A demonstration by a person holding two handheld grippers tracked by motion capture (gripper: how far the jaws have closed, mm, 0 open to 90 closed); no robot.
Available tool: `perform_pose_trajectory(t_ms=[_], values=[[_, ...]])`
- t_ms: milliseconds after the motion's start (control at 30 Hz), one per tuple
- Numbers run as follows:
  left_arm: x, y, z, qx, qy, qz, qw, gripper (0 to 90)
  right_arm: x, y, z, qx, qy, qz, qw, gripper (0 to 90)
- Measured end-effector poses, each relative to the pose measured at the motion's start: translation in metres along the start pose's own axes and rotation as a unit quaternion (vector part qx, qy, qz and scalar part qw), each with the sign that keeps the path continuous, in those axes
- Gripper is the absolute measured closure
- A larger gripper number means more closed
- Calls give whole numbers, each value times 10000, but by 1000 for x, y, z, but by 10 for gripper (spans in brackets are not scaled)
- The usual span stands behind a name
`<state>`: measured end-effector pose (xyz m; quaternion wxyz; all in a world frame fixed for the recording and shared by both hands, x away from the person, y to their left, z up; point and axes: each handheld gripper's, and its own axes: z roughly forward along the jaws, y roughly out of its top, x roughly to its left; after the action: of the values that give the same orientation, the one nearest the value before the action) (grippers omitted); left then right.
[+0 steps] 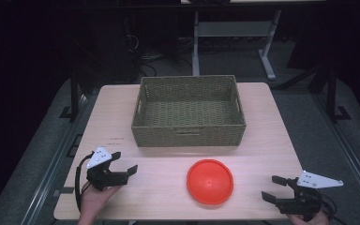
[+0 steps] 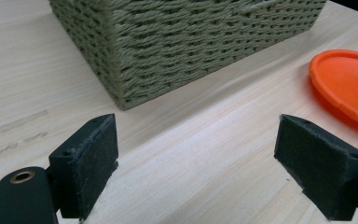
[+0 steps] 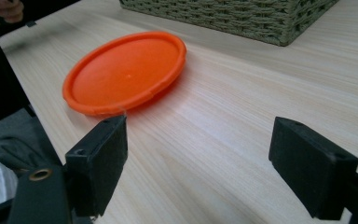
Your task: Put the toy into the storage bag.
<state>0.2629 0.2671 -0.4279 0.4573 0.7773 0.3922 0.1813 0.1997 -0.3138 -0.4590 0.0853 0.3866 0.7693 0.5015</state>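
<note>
Resting near the table's front corners, both grippers are spread wide with nothing between their pads. The left gripper (image 1: 125, 170) sits at the near left, jaws parted over bare wood and aimed toward the middle of the table. The right gripper (image 1: 273, 187) sits at the near right, its jaws gaping just as wide and touching nothing. Between them, close to the front edge, an orange plate (image 1: 210, 181) lies flat on the wooden table (image 1: 272, 136), clear of both grippers. Behind the plate stands a woven green basket (image 1: 187, 131), apart from it.
</note>
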Motion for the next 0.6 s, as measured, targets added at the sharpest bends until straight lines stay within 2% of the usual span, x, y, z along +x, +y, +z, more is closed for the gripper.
perform_pose_trajectory(t_ms=[100,233,267,333,433,533,600], values=[[-3,0,-1,80,-14,145,9999,130,1,4,1,-37,101,82,9999,196],[-5,-2,-6,55,-12,183,9998,130,6,16,7,-37,219,18,9998,207],[-6,-2,-6,3,0,114,9999,130,7,23,10,62,192,-57,9998,215],[-4,-2,-8,-35,18,82,10000,130,7,26,11,135,167,-100,9997,216],[-2,-2,-10,-68,81,89,9999,130,6,38,18,344,153,-50,9993,226],[0,-2,-10,-90,119,3,9999,130,7,54,28,543,151,-61,9984,242],[1,-2,-9,-64,135,-63,9999,130,7,58,32,593,127,-77,9981,244]])
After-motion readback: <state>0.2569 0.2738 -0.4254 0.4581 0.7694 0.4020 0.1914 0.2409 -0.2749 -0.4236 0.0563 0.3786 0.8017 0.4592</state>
